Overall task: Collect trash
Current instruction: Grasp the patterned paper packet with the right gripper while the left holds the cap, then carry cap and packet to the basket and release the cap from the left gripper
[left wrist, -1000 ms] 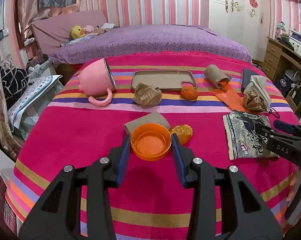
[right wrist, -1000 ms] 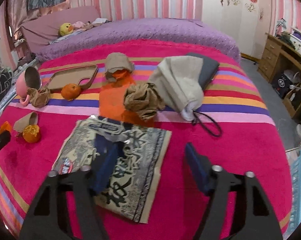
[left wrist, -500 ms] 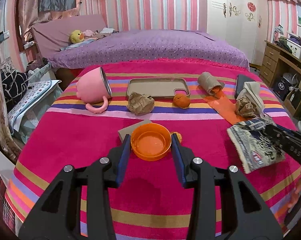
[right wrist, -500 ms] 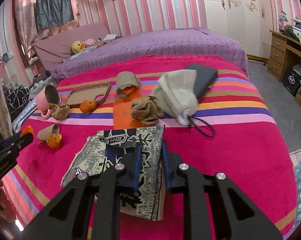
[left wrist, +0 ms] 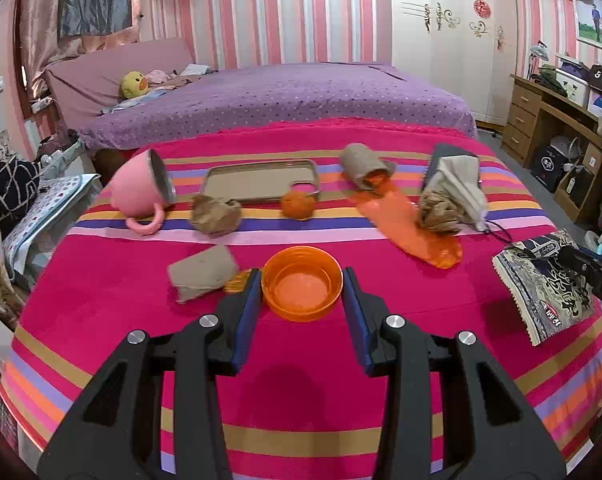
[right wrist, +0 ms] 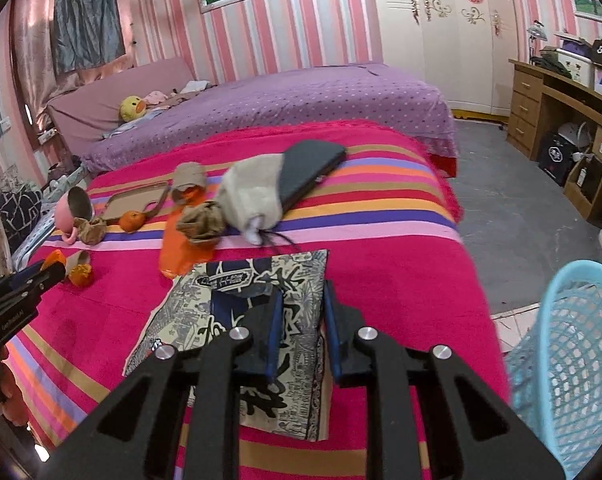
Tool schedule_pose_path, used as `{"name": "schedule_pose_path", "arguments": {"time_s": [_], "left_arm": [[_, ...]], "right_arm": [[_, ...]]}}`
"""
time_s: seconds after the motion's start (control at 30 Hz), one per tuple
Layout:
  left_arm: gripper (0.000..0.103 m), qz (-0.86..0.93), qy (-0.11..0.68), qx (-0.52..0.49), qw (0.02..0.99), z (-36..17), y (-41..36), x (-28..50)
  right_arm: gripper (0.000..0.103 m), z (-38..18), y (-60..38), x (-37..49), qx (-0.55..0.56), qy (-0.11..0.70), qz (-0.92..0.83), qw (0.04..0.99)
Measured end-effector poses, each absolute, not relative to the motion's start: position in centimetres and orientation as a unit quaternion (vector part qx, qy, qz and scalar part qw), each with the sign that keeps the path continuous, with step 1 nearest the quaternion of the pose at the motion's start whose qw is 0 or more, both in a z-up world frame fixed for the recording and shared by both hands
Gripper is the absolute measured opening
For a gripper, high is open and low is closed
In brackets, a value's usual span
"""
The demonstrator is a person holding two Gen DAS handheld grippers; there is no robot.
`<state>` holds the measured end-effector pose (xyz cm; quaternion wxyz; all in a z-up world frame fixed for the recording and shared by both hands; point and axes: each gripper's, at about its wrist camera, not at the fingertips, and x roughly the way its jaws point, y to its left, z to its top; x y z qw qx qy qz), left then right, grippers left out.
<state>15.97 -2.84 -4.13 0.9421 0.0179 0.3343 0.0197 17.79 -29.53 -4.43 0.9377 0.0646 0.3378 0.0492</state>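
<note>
My left gripper (left wrist: 301,292) is shut on an orange plastic lid (left wrist: 302,288) and holds it above the striped blanket (left wrist: 141,320). My right gripper (right wrist: 300,320) is shut on a patterned black-and-cream packet (right wrist: 261,312), lifted off the blanket; the packet also shows at the right edge of the left wrist view (left wrist: 545,284). A light blue mesh basket (right wrist: 573,360) stands on the floor just right of the right gripper. Crumpled brown paper (left wrist: 215,214), a second paper ball (left wrist: 437,212), cardboard tubes (left wrist: 203,272) (left wrist: 361,166) and an orange wrapper (left wrist: 405,224) lie on the blanket.
A pink mug (left wrist: 141,188) lies on its side at the left. A tan phone case (left wrist: 261,180), a small orange fruit (left wrist: 297,204), a beige pouch (left wrist: 457,184) and a dark case (right wrist: 309,164) lie at the back. A wooden desk (right wrist: 557,108) stands right.
The right gripper closed on the patterned packet, lifted it and carried it right toward the blue basket. The left gripper, still holding the lid, has pulled back and up a little.
</note>
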Motion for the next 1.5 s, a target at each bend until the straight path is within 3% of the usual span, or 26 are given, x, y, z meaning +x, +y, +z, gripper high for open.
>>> {"name": "schedule_pose_path", "arguments": {"time_s": [0.87, 1.5], "left_arm": [[0.039, -0.023, 0.327, 0.036, 0.944, -4.1, -10.9, 15.1], [0.039, -0.170, 0.309, 0.063, 0.934, -4.2, -32.5, 12.8]], "right_arm": [[0.020, -3.7, -50.0, 10.8, 0.111, 0.309, -0.100, 0.939], [0.020, -5.6, -60.8, 5.6, 0.144, 0.305, -0.206, 0.918]]}}
